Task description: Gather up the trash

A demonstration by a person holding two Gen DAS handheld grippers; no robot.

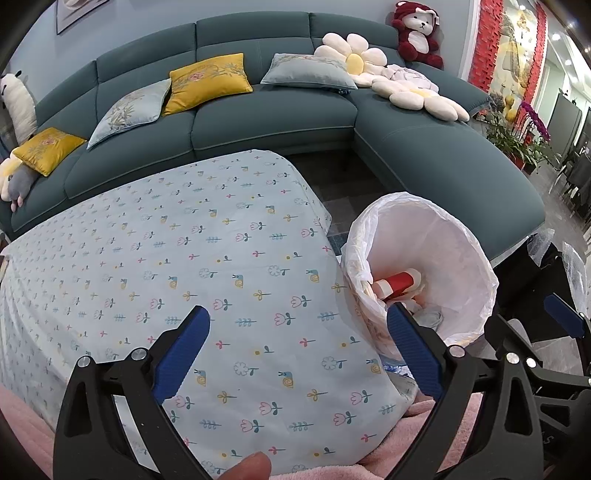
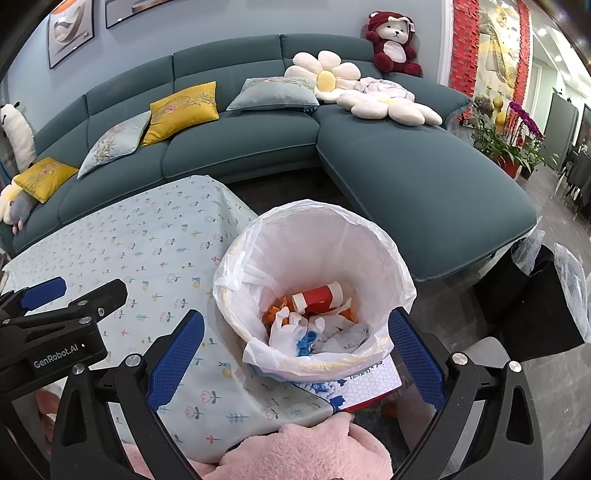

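A white-lined trash bin stands beside the table's right edge. Inside lie a red and white cup, crumpled white tissue, orange scraps and a small blue piece. My right gripper is open, its blue pads on either side of the bin's near rim with nothing between them. My left gripper is open over the flowered tablecloth, empty, its right pad close to the bin's rim. No trash shows on the cloth.
A teal sectional sofa with yellow and grey cushions, flower pillows and a red plush bear runs behind the table. A patterned box lies under the bin. Pink fleece fills the near edge. Black wrapped items stand at right.
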